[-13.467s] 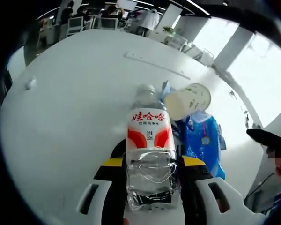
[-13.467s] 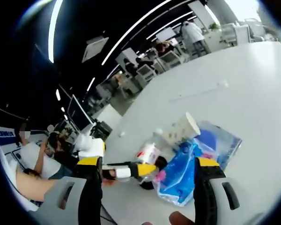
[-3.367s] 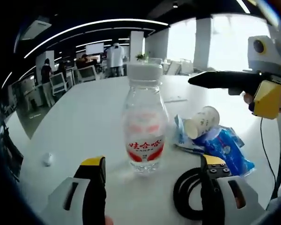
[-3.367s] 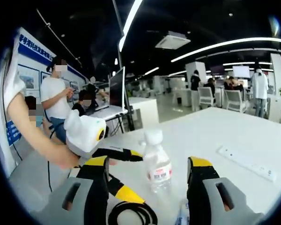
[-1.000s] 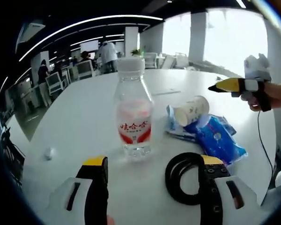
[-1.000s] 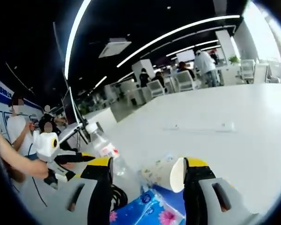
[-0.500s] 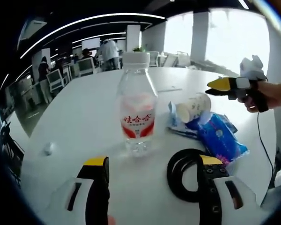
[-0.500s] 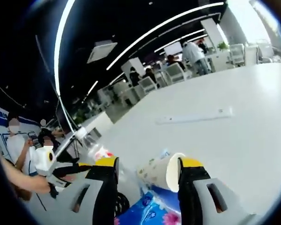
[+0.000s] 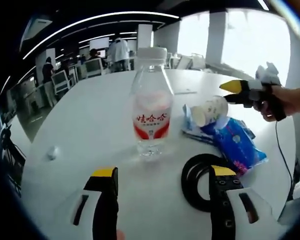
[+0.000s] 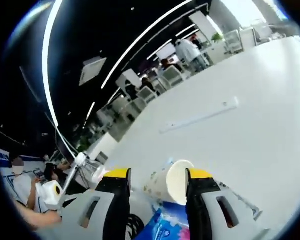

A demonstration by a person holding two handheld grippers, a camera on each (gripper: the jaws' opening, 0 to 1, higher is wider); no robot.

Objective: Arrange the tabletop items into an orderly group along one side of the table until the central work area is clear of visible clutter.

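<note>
Two grippers were in play here. In the left gripper view, the left gripper (image 9: pixel 162 200) had its jaws spread wide at the bottom of the frame, holding nothing, with the water bottle (image 9: pixel 151 102) standing upright on the white table (image 9: pixel 85 125) at frame center. A black cable coil (image 9: pixel 200 177) lay just beside the right jaw, and the paper cup (image 9: pixel 210 111) lay tipped on its side on the blue tissue pack (image 9: pixel 235 145), right of center. The right gripper (image 9: pixel 232 92) came in from the right edge, at the cup. In the right gripper view, the right gripper (image 10: pixel 157 187) had its jaws spread around the paper cup (image 10: pixel 169 184), low center; can't tell if they touched it. A power strip (image 10: pixel 200 116) sat mid-frame.
</note>
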